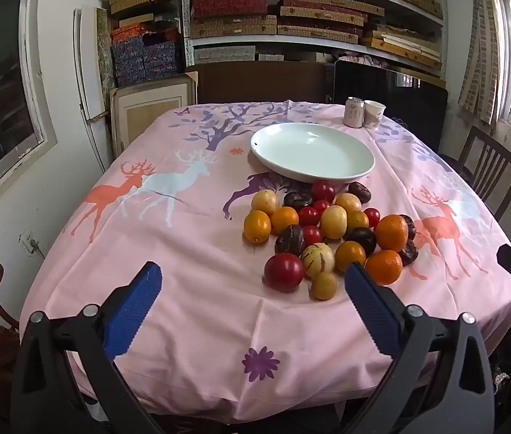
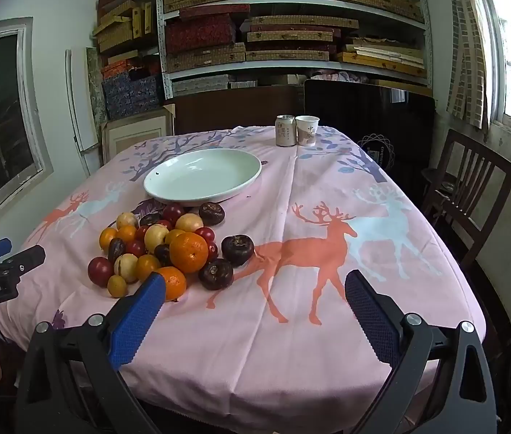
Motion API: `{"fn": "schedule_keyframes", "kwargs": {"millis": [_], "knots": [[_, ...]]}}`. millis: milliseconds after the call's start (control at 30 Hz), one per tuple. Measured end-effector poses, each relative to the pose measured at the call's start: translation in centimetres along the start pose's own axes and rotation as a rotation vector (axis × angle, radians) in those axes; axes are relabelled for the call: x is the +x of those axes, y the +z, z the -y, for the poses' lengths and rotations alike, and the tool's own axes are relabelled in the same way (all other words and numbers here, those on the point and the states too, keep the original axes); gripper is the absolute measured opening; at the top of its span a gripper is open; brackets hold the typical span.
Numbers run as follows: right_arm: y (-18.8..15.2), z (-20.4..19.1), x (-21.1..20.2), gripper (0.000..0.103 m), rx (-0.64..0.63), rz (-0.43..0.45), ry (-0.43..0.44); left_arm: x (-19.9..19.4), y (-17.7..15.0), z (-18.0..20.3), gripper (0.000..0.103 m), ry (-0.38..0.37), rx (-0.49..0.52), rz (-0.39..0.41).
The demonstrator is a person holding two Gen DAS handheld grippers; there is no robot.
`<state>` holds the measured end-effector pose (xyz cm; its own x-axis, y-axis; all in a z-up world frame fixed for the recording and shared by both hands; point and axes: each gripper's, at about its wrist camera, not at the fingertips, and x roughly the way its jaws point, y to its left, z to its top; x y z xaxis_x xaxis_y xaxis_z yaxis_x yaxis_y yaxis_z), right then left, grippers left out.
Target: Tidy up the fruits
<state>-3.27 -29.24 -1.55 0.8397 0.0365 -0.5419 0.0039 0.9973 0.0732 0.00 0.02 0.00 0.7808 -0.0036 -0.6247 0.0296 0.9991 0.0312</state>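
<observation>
One white plate (image 1: 312,152), one can (image 1: 353,112) and one paper cup (image 1: 374,114) sit far past the fingers, and nearer lie three oranges (image 2: 188,252), about six red fruits (image 1: 283,271) and about six dark ones (image 2: 237,249).

White plate (image 1: 360,171), pink deer-print tablecloth (image 1: 190,289)

Ahead of my left claw (image 1: 251,282) a glossy, smooth white ceramic plate (image 1: 273,159) is gleaming; matt pink cloth (image 1: 201,289) is creasing softly under both claws. My fingers (image 2: 139,318) are showing ridged blue rubbery pads on matt black plastic.
</observation>
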Motion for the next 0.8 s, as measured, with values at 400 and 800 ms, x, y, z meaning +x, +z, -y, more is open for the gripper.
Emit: {"fn": "schedule_keyframes", "kwargs": {"millis": [400,800], "knots": [[-0.04,-0.13,-0.06,0.100,0.001,-0.013,0.012,0.00,-0.03,0.02,0.099,0.004,0.003,-0.001],[-0.76,0.08,0.46,0.100,0.004,-0.017,0.012,-0.04,-0.06,0.04,0.099,0.002,0.007,-0.005]]}}
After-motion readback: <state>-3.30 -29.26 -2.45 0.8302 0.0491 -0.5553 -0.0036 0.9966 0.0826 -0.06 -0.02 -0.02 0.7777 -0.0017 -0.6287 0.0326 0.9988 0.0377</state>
